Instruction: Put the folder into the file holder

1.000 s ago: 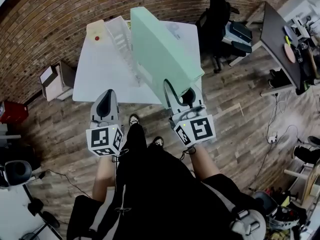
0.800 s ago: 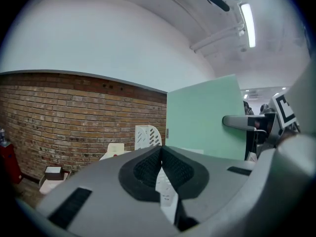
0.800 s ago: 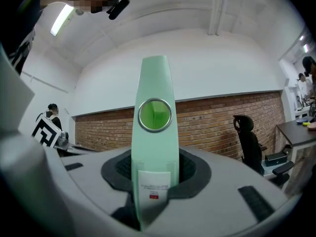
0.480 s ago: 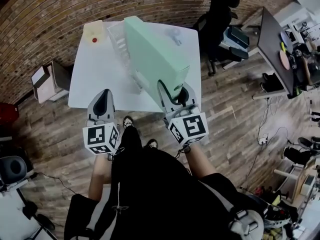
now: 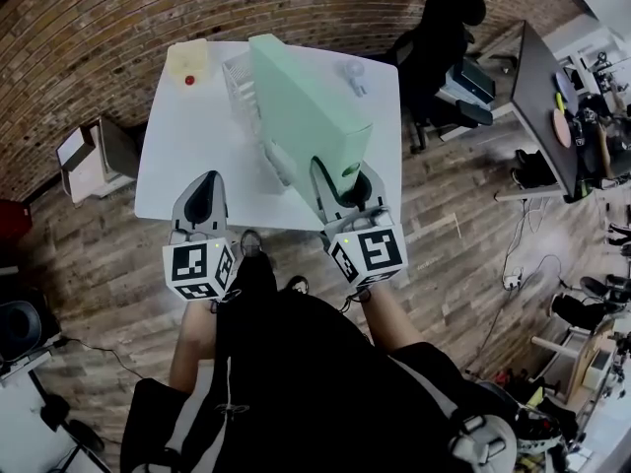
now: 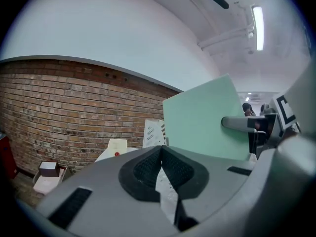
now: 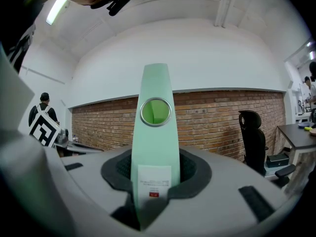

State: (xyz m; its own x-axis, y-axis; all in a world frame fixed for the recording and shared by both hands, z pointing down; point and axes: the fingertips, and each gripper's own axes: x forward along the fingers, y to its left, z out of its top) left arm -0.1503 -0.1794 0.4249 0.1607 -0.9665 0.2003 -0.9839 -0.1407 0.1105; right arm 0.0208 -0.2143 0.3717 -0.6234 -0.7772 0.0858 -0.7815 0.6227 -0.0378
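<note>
You can read no word or number anywhere here. The only print is a small white label (image 7: pixel 154 181) low on the spine of the green folder (image 7: pixel 155 132), with fine dark lines and a small red mark beneath them, all too blurred to make out. Near the folder's closest end, the left marker cube (image 5: pixel 200 269) and the right marker cube (image 5: pixel 367 254) show only black-and-white square patterns, not letters or figures.
</note>
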